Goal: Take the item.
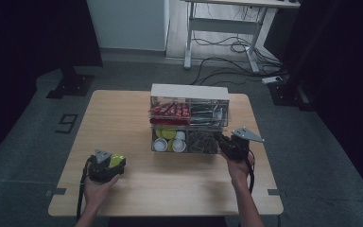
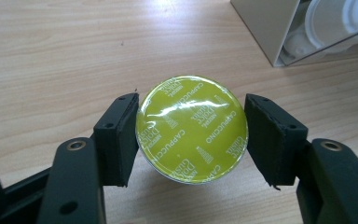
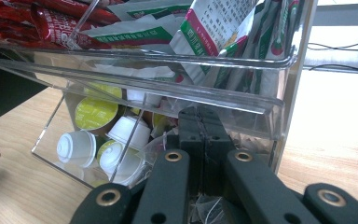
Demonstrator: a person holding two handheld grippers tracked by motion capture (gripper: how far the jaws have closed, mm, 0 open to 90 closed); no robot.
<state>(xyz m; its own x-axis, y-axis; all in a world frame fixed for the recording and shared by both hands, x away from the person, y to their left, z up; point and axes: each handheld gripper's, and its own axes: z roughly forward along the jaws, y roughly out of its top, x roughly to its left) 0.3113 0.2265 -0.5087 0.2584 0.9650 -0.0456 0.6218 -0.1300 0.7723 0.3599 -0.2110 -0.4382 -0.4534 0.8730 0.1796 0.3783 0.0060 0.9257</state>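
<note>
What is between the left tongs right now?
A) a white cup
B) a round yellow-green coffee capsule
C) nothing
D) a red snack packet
B: in the left gripper view the yellow-green capsule, its foil lid printed CAPPUCCINO, sits between the two black jaws of the left tongs above the wooden table.

The right gripper has its two black jaws pressed together, tips against the front wall of a clear acrylic two-tier organiser on the pale wooden surface. Beyond and left of the gripper, the lower compartment holds white plastic coffee capsules and yellow-green foil-lidded capsules. Above the gripper, the upper tier holds white-and-green paper sachets, with red foil packets up left. Whether the jaws pinch anything cannot be told
</note>
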